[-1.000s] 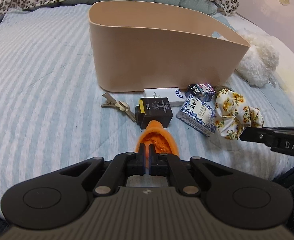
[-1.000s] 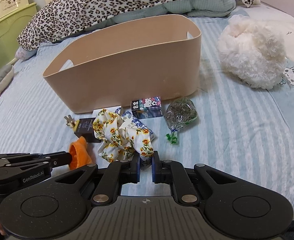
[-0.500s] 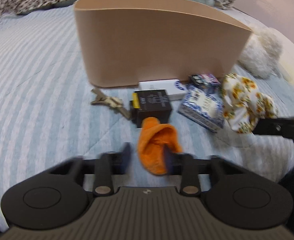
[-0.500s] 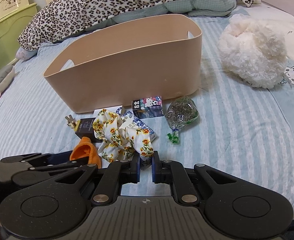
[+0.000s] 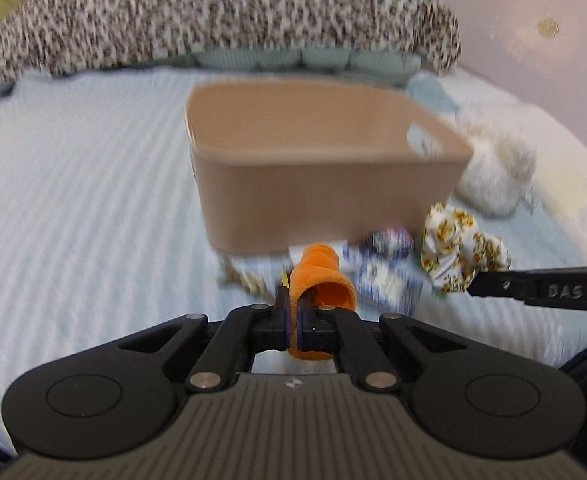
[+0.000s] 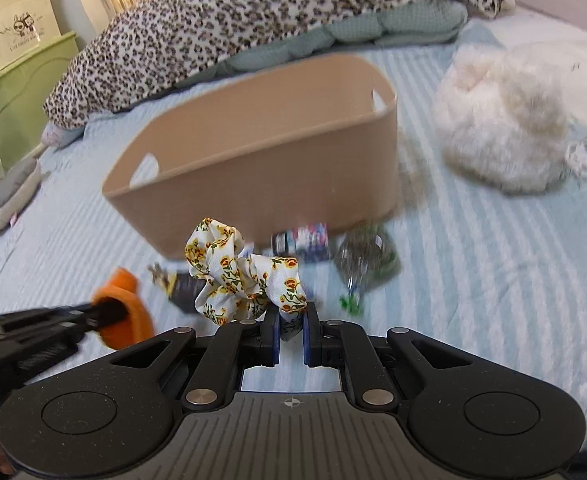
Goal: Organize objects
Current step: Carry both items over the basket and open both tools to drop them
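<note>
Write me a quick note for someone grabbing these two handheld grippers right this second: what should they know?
Left gripper: shut on the orange fabric pouch, lifted off the bed.
Right gripper: shut on the white floral fabric scrunchie, also lifted.
Beige oval plastic bin stands ahead; nothing visible in the part of its inside that shows.
Left on the striped bedsheet in front of the bin: small printed boxes, a clear bag of green bits, keys.
Likely next: drop both items into the bin.

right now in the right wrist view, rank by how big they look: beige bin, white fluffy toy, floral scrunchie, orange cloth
1. beige bin
2. white fluffy toy
3. floral scrunchie, enlarged by nearness to the camera
4. orange cloth, partly hidden by the left gripper, so its rank is unsure
</note>
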{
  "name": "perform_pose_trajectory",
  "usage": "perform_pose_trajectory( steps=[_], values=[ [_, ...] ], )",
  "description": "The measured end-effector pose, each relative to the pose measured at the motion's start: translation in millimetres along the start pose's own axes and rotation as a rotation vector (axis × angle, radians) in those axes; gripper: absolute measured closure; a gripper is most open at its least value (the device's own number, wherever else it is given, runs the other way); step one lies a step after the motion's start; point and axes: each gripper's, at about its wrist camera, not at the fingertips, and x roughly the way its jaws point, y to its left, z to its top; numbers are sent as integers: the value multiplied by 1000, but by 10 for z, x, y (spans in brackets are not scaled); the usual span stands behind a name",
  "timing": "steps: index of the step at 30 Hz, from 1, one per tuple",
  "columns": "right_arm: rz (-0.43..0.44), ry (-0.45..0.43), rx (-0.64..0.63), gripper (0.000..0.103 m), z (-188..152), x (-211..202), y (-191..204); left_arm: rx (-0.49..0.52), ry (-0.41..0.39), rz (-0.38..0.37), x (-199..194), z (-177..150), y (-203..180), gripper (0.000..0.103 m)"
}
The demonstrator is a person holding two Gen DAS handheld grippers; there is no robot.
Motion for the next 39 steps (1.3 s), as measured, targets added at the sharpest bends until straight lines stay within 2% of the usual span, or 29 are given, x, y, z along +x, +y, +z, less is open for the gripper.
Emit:
perform_pose_trajectory(
  steps=[5, 11, 15, 24, 32, 37, 39],
  values=[
    [-6, -64, -1, 93, 278, -77, -29, 23, -96, 24, -149, 372, 41, 100],
    [-35, -138, -5, 93, 657, -78, -73, 52, -161, 77, -56, 755, 26, 100],
    [-63, -175, -18, 93, 896, -1, -65, 60, -177, 99, 88, 979, 42, 100],
    [-138, -158, -104, 93, 1216, 431, 15, 76, -109, 159, 759, 1188, 32, 100],
    [-178, -70, -144, 93, 1214, 912, 94, 63, 14, 168, 1232, 1151, 128, 100],
    [-191, -25, -148, 90, 1156, 1056, 94, 84, 55, 182, 1363, 1105, 145, 98],
    [-191, -35, -147, 72, 1137, 1029, 100, 86, 55, 168, 1320, 1115, 134, 93]
  ],
)
